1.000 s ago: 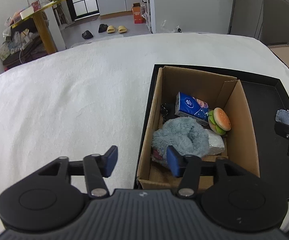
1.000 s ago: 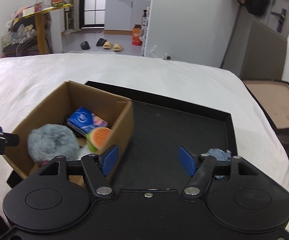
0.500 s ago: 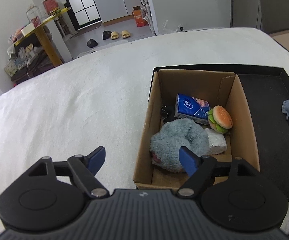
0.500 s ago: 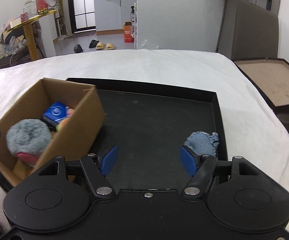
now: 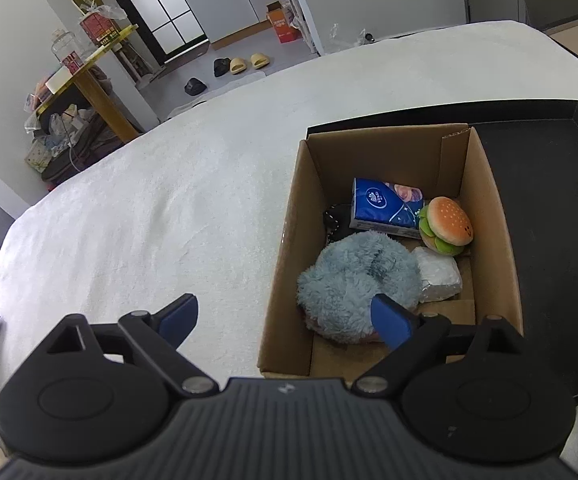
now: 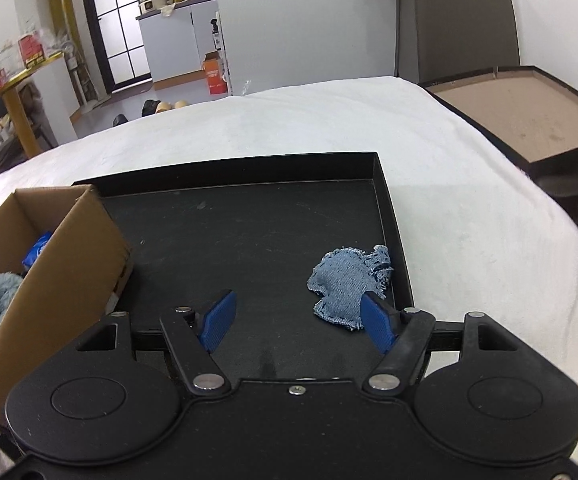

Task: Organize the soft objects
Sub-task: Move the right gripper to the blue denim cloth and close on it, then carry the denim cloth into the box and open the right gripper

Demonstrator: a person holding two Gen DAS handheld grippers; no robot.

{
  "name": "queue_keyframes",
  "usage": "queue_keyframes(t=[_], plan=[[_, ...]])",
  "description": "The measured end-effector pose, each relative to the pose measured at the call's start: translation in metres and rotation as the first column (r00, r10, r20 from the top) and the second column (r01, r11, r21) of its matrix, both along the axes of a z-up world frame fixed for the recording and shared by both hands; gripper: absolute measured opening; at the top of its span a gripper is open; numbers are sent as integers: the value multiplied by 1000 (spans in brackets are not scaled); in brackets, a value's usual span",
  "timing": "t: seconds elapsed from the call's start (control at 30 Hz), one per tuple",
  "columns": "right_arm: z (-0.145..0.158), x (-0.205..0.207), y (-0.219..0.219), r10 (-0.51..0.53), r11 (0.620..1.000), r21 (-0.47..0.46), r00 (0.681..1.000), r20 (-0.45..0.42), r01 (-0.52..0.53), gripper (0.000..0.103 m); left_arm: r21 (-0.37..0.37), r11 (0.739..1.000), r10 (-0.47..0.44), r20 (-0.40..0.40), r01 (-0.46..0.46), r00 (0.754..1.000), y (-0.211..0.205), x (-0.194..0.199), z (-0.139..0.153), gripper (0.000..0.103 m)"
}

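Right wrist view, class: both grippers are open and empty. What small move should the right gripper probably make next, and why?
Probably ease the right gripper forward and to its right so the denim piece sits between its fingers. It is the only soft thing lying loose on the black tray; the others are in the cardboard box. The gripper's right finger overlaps the denim's near edge, so it is off centre.

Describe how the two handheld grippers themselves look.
Both are matte black. Each has two round discs, angled linkage arms with silver pivot screws, and blue textured finger pads. The left gripper has a grey ribbed centre panel; the right gripper has a smooth black one.
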State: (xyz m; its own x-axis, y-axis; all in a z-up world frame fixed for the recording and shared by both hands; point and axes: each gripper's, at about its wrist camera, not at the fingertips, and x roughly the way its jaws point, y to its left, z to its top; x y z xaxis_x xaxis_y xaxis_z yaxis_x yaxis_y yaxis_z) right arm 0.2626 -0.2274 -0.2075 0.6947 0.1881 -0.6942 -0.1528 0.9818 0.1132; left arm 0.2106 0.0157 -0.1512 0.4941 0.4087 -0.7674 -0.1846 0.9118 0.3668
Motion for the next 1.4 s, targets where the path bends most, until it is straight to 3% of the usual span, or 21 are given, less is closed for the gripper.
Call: queue_keyframes(t=[0.33, 0.77, 0.93, 1.0, 1.1, 1.4], plan=[[-18, 20, -15, -69, 998, 7, 998, -13, 69, 68, 162, 986, -22, -4, 23, 1000, -24, 9, -7, 102], [-36, 32, -16, -67, 997, 29, 996, -57, 68, 68, 188, 981, -46, -23, 49, 999, -40, 24, -12, 103], [-42, 35, -15, -61, 998, 19, 997, -49, 61, 58, 192, 981, -31, -23, 35, 999, -43, 32, -13, 103], [-43, 34, -14, -57, 998, -9, 998, -30, 57, 36, 187, 982, -18, -10, 19, 1000, -42, 34, -11, 103], [-43, 33, -16, -41, 999, -8, 999, -24, 40, 27, 176, 984, 2, -2, -2, 1000, -42, 37, -8, 103], [-40, 33, -24, -27, 999, 35, 999, -47, 28, 20, 160, 987, 5, -18, -2, 1000, -39, 37, -10, 103]])
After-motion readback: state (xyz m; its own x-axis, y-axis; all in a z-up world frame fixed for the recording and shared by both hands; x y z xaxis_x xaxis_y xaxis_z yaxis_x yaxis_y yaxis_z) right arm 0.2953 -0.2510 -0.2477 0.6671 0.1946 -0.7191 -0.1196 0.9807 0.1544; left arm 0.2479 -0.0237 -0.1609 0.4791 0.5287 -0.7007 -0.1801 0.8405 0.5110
